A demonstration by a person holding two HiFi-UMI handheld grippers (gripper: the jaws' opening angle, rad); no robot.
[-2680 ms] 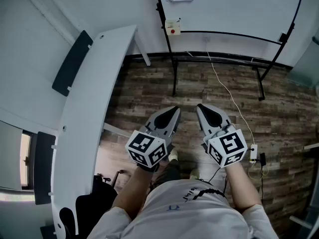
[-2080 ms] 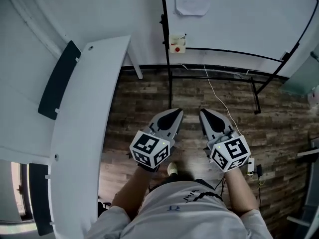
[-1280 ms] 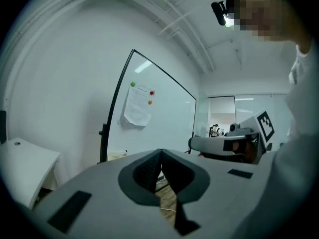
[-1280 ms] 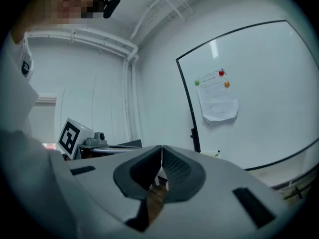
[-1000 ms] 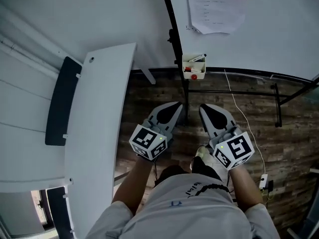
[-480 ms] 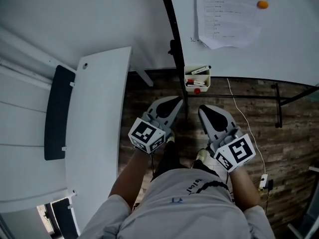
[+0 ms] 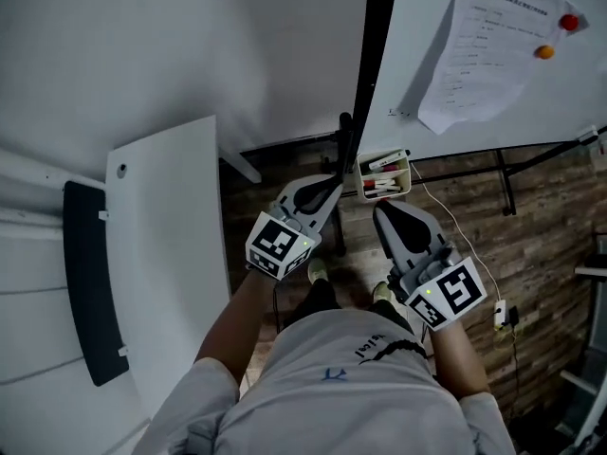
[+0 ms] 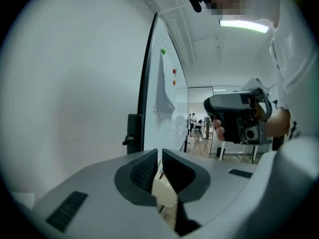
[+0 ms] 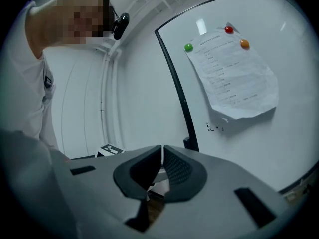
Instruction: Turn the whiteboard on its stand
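Left gripper [image 7: 329, 187] and right gripper [image 7: 383, 213] are hovering closed and empty beside the whiteboard [image 7: 422, 36]; turning it risks tipping markers [image 7: 383, 165] out of its tray [image 7: 407, 176].

Left gripper [image 8: 160, 153]: jaws closed together, nothing between them. Whiteboard [image 8: 178, 118]: edge-on just ahead, black frame [image 8: 146, 83] nearest the jaws. Right gripper [image 8: 212, 107]: at right.
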